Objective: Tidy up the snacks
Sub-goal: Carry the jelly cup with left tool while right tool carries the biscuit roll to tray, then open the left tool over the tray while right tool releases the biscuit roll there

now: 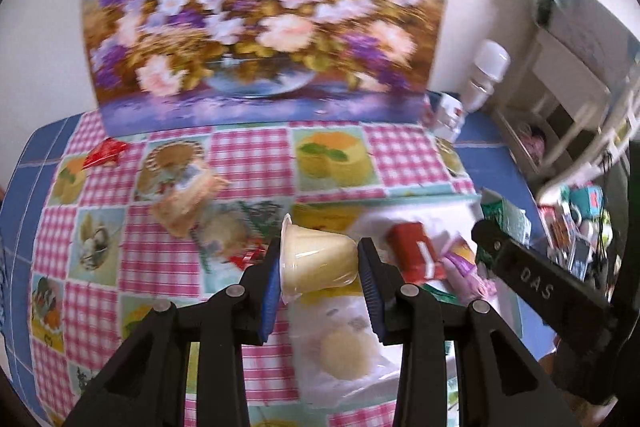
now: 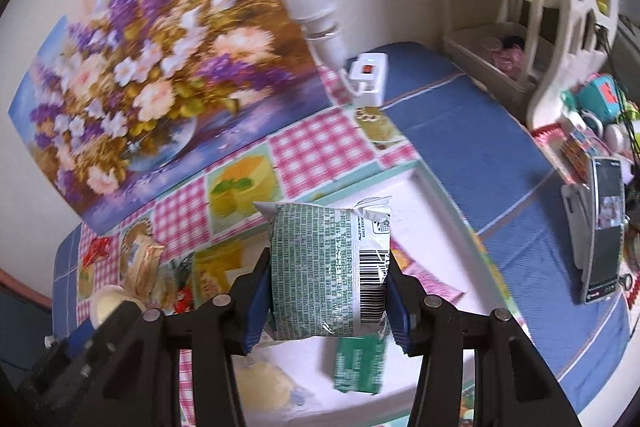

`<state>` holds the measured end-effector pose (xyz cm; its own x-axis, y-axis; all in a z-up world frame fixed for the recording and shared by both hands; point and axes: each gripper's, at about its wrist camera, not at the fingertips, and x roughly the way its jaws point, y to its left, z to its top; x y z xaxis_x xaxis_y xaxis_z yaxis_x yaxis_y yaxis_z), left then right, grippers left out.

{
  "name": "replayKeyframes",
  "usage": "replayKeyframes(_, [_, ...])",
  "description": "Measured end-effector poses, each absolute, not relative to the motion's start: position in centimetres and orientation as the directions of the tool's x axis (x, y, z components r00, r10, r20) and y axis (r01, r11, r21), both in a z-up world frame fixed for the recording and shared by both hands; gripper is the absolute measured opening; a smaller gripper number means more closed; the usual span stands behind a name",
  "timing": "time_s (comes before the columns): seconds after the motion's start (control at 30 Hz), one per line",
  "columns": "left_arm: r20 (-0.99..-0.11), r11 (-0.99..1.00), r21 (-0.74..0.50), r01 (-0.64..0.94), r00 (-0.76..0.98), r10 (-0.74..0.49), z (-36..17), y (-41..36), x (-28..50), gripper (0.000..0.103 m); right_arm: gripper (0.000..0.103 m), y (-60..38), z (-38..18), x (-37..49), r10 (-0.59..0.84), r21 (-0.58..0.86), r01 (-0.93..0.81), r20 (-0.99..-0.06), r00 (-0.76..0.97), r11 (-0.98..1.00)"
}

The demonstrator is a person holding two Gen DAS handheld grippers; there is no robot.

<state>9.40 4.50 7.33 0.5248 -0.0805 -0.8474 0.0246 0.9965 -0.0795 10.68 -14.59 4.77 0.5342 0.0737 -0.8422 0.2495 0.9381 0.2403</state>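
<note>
Yellow cup [image 1: 316, 261] sits sideways, clamped in the left hand-held gripper [image 1: 318, 267] above the tray [image 1: 400, 215]; at three o'clock, the right hand-held gripper [image 2: 326, 275] grips a green packet [image 2: 320, 267].

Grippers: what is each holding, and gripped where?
Left gripper holds a yellow pudding cup lying sideways, one finger on its lidded rim, one on its base. Right gripper holds a green snack packet by its two sides, mid-body.
</note>
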Motion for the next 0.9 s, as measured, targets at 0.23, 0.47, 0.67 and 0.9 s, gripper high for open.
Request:
replayKeyframes(0.23, [-0.874, 0.992, -0.092, 0.091, 0.470, -0.124, 5.6, 0.8, 9.6, 0.038, 0.053, -15.9, 2.7, 10.8, 0.101, 0.260, 0.275, -0.870, 0.483, 0.926])
replayKeyframes(0.47, [-0.914, 0.989, -0.123, 0.087, 0.378, -0.147, 2.1, -0.4, 10.0, 0.038, 0.053, -15.5, -0.6, 11.4, 0.133, 0.261, 0.287, -0.908, 0.398, 0.922])
replayKeyframes(0.67, [-0.930, 0.990, -0.115, 0.085, 0.342, -0.138, 0.7, -0.8, 10.2, 0.038, 0.054, -15.4, -1.6, 11.6, 0.145, 0.264, 0.292, -0.918, 0.370, 0.919])
replayKeyframes(0.9, [-0.935, 0.990, -0.111, 0.089, 0.329, -0.134, 0.3, -1.0, 10.3, 0.038, 0.054, -15.4, -1.6, 11.6, 0.143, 0.261, 0.297, -0.920, 0.366, 0.919])
